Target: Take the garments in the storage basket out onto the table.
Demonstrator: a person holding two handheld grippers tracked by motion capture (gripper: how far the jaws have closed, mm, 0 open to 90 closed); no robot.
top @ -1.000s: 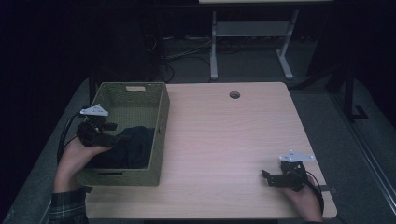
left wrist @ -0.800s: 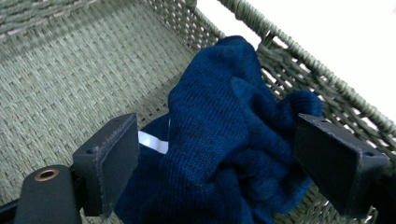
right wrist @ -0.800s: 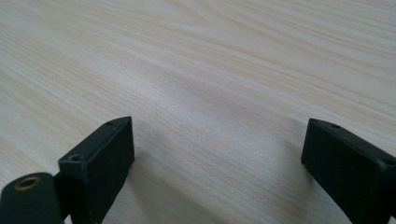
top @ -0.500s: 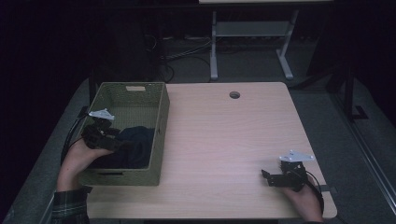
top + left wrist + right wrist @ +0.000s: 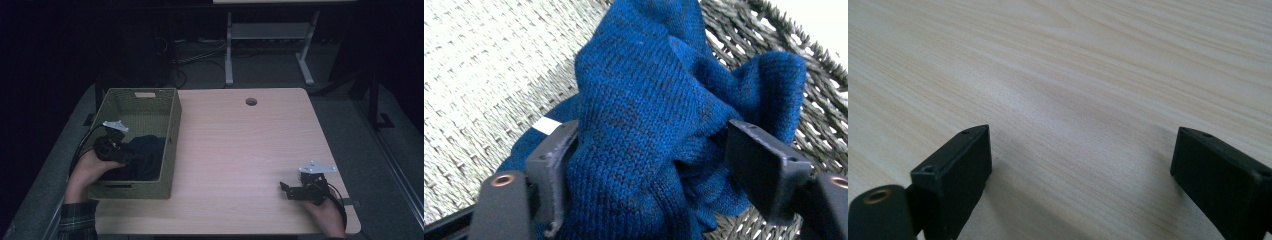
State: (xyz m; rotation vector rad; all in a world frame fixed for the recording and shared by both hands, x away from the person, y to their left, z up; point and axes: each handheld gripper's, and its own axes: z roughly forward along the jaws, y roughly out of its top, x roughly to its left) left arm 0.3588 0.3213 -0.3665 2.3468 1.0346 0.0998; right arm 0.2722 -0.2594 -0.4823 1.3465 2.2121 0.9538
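Inside the woven basket (image 5: 172, 125) at the surface's (image 5: 250, 150) left side, the left tongs (image 5: 649, 165) sit with both jaws pressed into a bunched blue knitted garment (image 5: 644, 100), gripping its folds. Near the surface's front right corner, the right tongs (image 5: 1078, 170) rest low over bare wood, jaws spread wide and holding nothing.

A dim lab or workroom: pale wood-grain tabletop (image 5: 240, 150), tangled black floor cables (image 5: 187, 57), a white metal desk frame (image 5: 265, 45) behind.
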